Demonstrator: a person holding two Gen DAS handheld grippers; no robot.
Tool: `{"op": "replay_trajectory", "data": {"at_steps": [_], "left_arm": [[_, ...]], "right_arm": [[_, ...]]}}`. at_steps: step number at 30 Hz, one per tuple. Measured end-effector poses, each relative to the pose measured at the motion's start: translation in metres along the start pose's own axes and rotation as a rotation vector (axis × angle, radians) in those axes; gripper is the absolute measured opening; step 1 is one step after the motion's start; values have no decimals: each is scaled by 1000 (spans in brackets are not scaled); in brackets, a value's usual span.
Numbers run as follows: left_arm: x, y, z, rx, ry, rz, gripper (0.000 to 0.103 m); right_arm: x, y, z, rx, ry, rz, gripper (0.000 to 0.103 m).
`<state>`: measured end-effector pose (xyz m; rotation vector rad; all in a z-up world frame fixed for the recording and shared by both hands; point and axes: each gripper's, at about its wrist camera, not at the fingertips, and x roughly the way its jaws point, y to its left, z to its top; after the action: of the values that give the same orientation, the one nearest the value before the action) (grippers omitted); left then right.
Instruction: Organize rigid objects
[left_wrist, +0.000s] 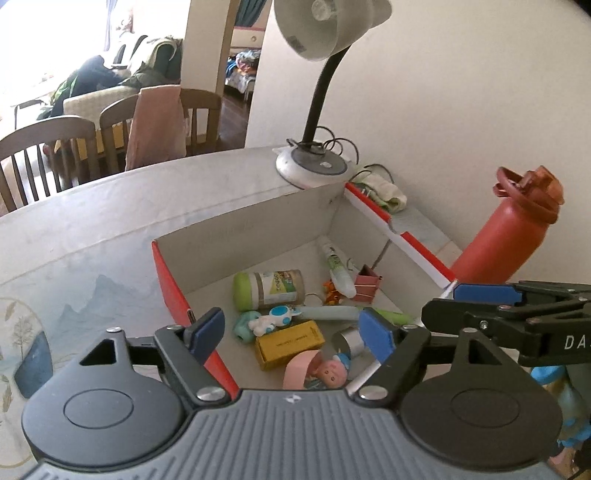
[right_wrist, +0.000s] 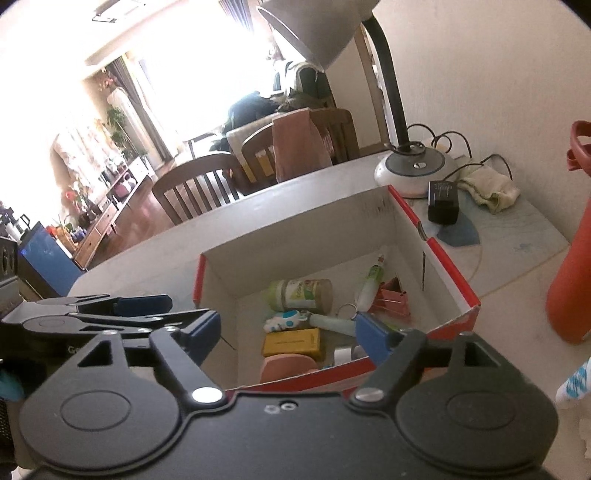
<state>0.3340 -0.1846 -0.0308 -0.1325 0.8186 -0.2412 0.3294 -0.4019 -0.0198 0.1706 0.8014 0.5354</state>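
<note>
Left gripper (left_wrist: 291, 334): jaws stand wide apart with nothing between the blue pads. It hangs above the near left corner of the box (left_wrist: 258, 218), tilted down into it, so the contents show between its fingers. No pad touches any item.

Right gripper (right_wrist: 291, 332): jaws likewise wide apart and empty. It hangs above the near edge of the same box, angled down. The two grippers sit close beside each other, the left one showing at the left edge of the right wrist view. Both being empty and raised over the box suggests a release has been made and no new item is in hand.

Box contents: the rigid objects are gathered here, loose on the floor of the box. A green-capped jar (left_wrist: 269, 290) lies on its side toward the far part. To its right lie a glue bottle (left_wrist: 338, 271) and a pink binder clip (left_wrist: 365, 284). Nearer are a yellow box (left_wrist: 290, 343), a small white and blue toy (left_wrist: 275, 319), a metal cylinder (left_wrist: 349, 339) and a doll (left_wrist: 330, 373) against a pink piece. Items lie unsorted and partly overlapping.

Outside the box: a red water bottle (left_wrist: 506, 243) stands upright on the table (left_wrist: 110, 229) to the right, well clear. A desk lamp (left_wrist: 314, 166) stands at the far side, with a cloth (right_wrist: 491, 192) and a black power adapter (right_wrist: 443, 203) beside it.
</note>
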Motion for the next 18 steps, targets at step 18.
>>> {"op": "replay_trajectory", "data": {"at_steps": [18], "left_arm": [[-49,4,-29,2,-50,-24,102]], "right_arm": [[-40,33,-39,-19,-132,-35,102]]}}
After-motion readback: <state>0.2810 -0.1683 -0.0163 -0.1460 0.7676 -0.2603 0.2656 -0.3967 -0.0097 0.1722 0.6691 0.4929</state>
